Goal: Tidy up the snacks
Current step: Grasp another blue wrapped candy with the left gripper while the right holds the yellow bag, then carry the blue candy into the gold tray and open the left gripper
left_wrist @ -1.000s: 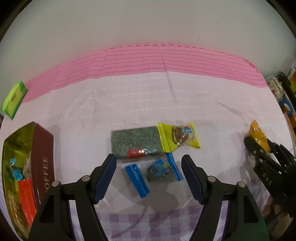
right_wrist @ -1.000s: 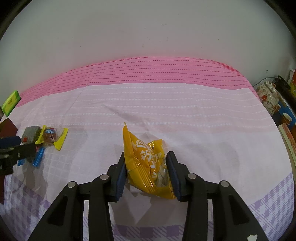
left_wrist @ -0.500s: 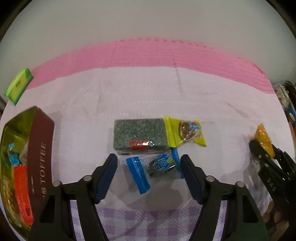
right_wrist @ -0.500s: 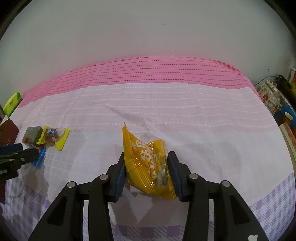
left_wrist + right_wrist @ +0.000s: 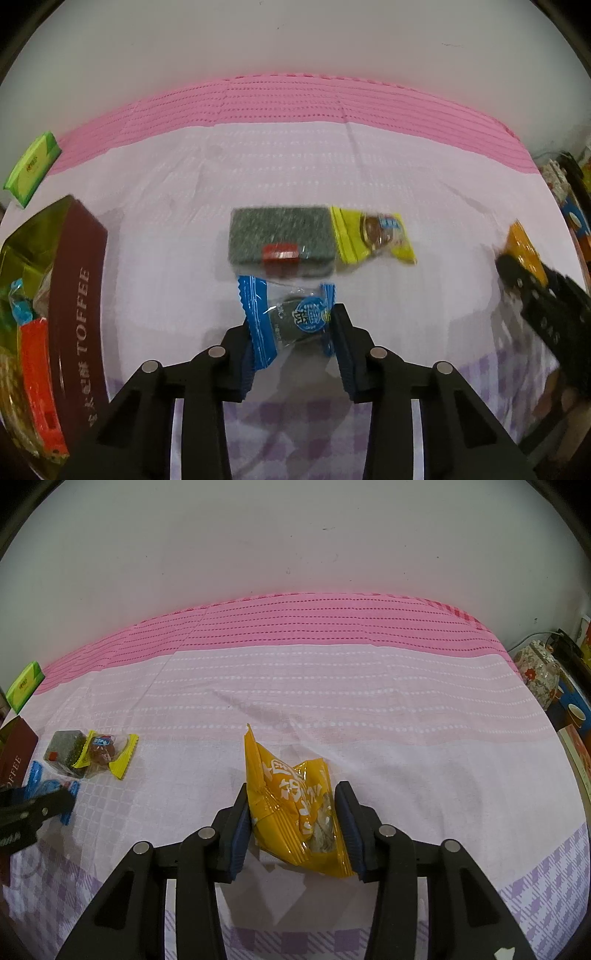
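Note:
My left gripper (image 5: 291, 332) is shut on a blue-ended clear snack packet (image 5: 291, 319), lying on the cloth. Just beyond it lie a dark green block snack (image 5: 280, 236) and a yellow-wrapped snack (image 5: 373, 234). The brown TOFFEE tin (image 5: 79, 314) with several snacks inside stands at the left. My right gripper (image 5: 293, 816) is shut on an orange snack bag (image 5: 295, 805), held just above the cloth. In the right wrist view the left gripper (image 5: 33, 808) shows at the far left, with the green block (image 5: 64, 751), yellow snack (image 5: 107, 753) and tin (image 5: 16, 753) beside it.
A green packet (image 5: 31, 168) lies at the far left by the wall; it also shows in the right wrist view (image 5: 24, 686). A floral pot (image 5: 537, 672) and other items stand off the right edge. The pink and lilac cloth (image 5: 332, 686) covers the surface.
My left gripper moved forward and closed on the blue-ended packet. My right gripper kept its hold on the orange bag and barely moved.

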`<control>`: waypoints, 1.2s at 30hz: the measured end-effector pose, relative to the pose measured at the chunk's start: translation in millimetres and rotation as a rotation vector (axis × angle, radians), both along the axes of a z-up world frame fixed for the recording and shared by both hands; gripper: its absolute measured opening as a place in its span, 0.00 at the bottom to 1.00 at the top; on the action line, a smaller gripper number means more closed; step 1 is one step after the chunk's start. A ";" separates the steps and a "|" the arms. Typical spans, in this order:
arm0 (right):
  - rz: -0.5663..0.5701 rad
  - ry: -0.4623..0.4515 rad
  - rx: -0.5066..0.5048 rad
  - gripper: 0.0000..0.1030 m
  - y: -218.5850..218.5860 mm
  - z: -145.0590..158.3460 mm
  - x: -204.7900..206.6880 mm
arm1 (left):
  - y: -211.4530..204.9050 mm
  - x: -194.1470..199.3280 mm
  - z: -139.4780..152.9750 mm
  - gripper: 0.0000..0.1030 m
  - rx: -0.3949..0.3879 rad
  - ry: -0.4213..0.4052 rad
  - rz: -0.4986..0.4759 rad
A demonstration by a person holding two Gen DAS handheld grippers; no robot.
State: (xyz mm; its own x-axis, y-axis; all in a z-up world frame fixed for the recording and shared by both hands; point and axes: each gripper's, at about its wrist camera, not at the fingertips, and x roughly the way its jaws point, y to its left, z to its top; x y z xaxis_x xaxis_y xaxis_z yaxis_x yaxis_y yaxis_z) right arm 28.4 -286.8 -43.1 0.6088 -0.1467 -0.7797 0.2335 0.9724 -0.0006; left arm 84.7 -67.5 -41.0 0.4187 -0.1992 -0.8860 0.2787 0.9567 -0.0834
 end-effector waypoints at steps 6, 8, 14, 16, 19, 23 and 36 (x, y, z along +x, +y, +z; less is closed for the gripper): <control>-0.001 0.000 -0.001 0.42 0.0 -0.2 -0.1 | 13.5 -6.9 0.8 0.35 -0.013 0.017 -0.032; -0.001 0.001 -0.003 0.42 0.5 -0.5 0.0 | 17.5 -10.3 3.3 0.32 -0.018 0.021 -0.037; -0.002 0.000 -0.004 0.42 1.4 -1.0 -0.2 | 25.8 -20.2 13.6 0.31 -0.025 0.004 -0.048; -0.003 0.000 -0.005 0.42 1.4 -1.1 -0.6 | 30.0 -22.3 16.8 0.31 -0.028 0.001 -0.043; -0.002 0.001 -0.008 0.42 1.9 -0.6 -0.5 | 34.8 -26.3 22.4 0.31 -0.036 -0.001 -0.041; -0.002 0.001 -0.011 0.42 2.1 -0.5 -0.6 | 43.1 -28.7 31.2 0.31 -0.034 -0.014 -0.031; -0.002 0.002 -0.013 0.42 2.2 -0.2 -0.8 | 113.5 -15.7 73.6 0.31 -0.015 -0.121 0.126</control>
